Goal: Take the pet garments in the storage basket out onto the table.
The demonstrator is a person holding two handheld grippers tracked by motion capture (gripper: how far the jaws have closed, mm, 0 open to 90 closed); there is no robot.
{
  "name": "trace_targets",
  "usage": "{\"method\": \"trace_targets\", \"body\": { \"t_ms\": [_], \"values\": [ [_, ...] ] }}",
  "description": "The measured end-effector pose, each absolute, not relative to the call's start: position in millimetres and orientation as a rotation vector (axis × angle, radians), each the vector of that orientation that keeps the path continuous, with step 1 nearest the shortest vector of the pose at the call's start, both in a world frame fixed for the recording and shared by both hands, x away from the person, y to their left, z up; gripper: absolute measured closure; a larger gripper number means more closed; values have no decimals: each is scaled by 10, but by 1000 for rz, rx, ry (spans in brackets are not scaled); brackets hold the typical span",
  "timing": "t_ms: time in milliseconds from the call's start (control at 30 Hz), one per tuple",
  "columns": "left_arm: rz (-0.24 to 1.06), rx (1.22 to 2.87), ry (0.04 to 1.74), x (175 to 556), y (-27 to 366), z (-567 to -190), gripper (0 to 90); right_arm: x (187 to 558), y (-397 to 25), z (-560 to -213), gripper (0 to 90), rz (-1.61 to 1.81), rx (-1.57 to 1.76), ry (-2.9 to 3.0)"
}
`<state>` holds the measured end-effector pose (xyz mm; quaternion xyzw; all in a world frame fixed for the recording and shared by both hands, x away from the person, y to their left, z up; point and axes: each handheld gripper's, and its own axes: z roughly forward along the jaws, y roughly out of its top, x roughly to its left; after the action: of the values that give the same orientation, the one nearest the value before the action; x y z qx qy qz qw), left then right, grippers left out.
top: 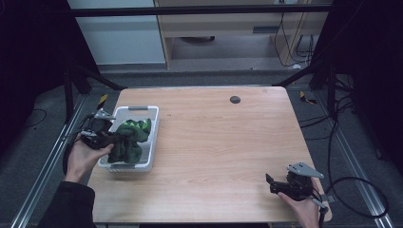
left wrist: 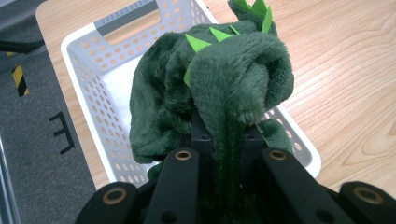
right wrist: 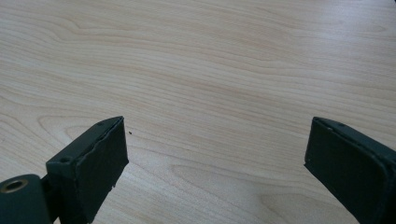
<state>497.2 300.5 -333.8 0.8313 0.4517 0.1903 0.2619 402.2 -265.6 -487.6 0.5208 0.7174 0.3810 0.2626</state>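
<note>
My left gripper (left wrist: 224,154) has its jaws clamped on a narrow limb or tail of the green plush dinosaur (left wrist: 219,88), whose body hangs over the white perforated basket (left wrist: 88,88) at the table's left edge. I cannot tell whether the toy is resting on the basket floor or just clear of it; the plush hides that. To do this step well, I judge I should move straight up or down, slowly, so the bulk doesn't snag the rim. My right gripper (right wrist: 215,154) hovers spread wide over bare table (top: 223,142), holding nothing, well apart from the basket.
</note>
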Motion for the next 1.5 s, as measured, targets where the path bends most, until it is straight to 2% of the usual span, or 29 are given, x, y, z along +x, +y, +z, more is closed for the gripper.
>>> {"method": "trace_targets", "body": {
  "t_ms": [700,1500],
  "values": [
    [502,2303,1092,4802,2866,-3037,818,4023,-2658,-4874,58,1030,1407,1942],
    [473,2385,879,4594,2370,-2825,818,4017,-2666,-4862,58,1036,1403,1937]
  ]
}}
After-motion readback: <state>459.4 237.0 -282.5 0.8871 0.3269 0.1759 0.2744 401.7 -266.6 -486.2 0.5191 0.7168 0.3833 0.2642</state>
